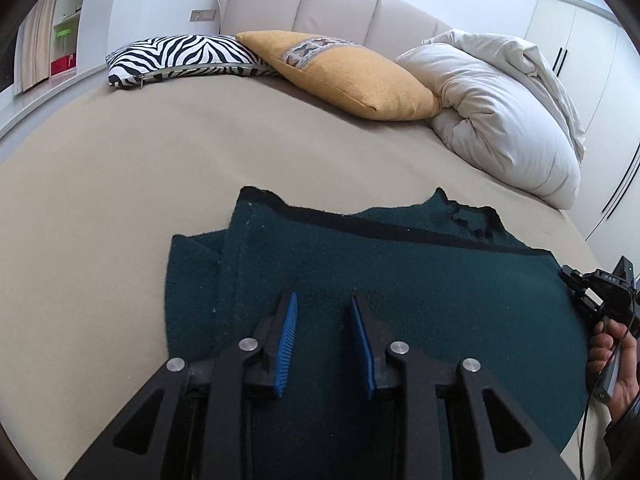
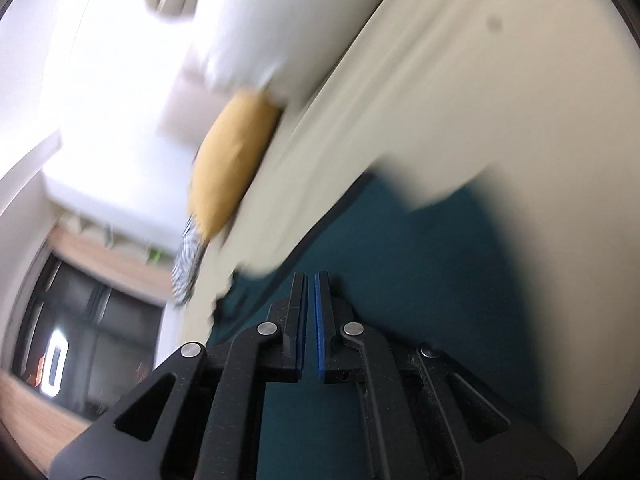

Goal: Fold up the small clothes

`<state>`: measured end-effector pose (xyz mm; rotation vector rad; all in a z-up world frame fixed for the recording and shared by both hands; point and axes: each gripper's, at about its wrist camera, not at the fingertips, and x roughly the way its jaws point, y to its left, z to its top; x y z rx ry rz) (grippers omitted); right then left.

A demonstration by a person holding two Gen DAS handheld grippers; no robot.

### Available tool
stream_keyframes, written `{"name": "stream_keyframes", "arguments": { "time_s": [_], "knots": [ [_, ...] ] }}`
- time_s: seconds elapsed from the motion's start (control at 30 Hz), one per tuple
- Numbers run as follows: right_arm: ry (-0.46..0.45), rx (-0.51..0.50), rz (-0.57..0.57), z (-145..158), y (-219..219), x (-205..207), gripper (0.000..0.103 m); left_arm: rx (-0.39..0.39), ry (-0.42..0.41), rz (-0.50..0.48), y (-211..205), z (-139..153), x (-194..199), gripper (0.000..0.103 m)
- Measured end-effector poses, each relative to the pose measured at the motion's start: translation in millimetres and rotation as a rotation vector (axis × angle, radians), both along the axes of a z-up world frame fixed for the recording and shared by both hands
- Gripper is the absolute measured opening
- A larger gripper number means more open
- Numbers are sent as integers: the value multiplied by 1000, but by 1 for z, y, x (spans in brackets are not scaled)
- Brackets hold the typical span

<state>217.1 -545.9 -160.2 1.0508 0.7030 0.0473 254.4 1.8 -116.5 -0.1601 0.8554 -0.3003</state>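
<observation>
A dark green knitted garment [image 1: 400, 280] with a black trim lies partly folded on the beige bed [image 1: 120, 180]. My left gripper [image 1: 324, 296] hovers over its near part. It is open, and only the knit shows in the gap between its blue pads [image 1: 288, 336]. At the garment's right edge a hand [image 1: 612, 364] holds my right gripper [image 1: 596, 292]. The right wrist view is blurred and rolled sideways. There my right gripper [image 2: 311, 277] is shut over the green garment [image 2: 420, 260], pads together, with no cloth visible between them.
A zebra-print cushion [image 1: 180, 56], a yellow cushion [image 1: 344, 72] and a bundled white duvet [image 1: 500, 120] lie along the padded headboard [image 1: 320, 4]. Shelves [image 1: 64, 40] stand at far left and white wardrobe doors [image 1: 568, 32] at right. A dark window [image 2: 80, 344] shows in the right wrist view.
</observation>
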Motion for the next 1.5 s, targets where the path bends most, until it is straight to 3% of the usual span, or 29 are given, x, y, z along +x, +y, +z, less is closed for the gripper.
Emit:
{"name": "stream_keyframes", "arguments": {
  "time_s": [0.1,0.13,0.2,0.3,0.43,0.53,0.67,0.77,0.93,0.97,1.03,1.1,1.13,1.23,1.3,1.33,1.5],
  "knots": [
    [57,-8,-142,1,-37,-25,6,42,6,14,-2,3,-6,31],
    [67,-37,-166,9,-41,-34,11,71,2,15,-5,5,-10,31],
    [45,-134,-144,36,-27,-46,11,115,-12,12,-10,5,-22,37],
    [-51,-144,6,70,25,-52,11,135,-19,17,-10,2,-29,38],
    [-125,-151,345,87,146,-36,11,138,-17,15,-9,2,-31,38],
    [-86,-113,513,66,219,-24,12,152,-27,9,-11,0,-33,38],
    [48,-78,543,18,252,-21,10,146,-27,8,-9,-1,-32,38],
    [9,12,461,5,225,-30,9,160,-33,8,-11,-2,-33,38],
    [-5,-9,271,7,158,-54,9,157,-33,7,-11,-2,-33,39],
    [-3,-16,233,7,139,-42,9,157,-32,7,-11,-2,-33,39],
    [19,-69,135,11,108,-64,10,160,-34,7,-11,-2,-33,39],
    [24,-105,69,18,96,-77,15,165,-36,7,-11,-2,-32,39],
    [29,-131,48,22,95,-82,25,167,-37,8,-11,-2,-32,39],
    [17,-205,32,38,102,-93,50,174,-38,7,-12,-2,-32,39],
    [-1,-254,64,48,119,-93,50,171,-35,8,-12,-1,-32,39],
    [-9,-272,89,59,103,-104,50,163,-30,7,-11,1,-32,39],
    [-32,-346,201,81,162,-91,50,68,-8,59,20,25,-56,45]
  ]
}}
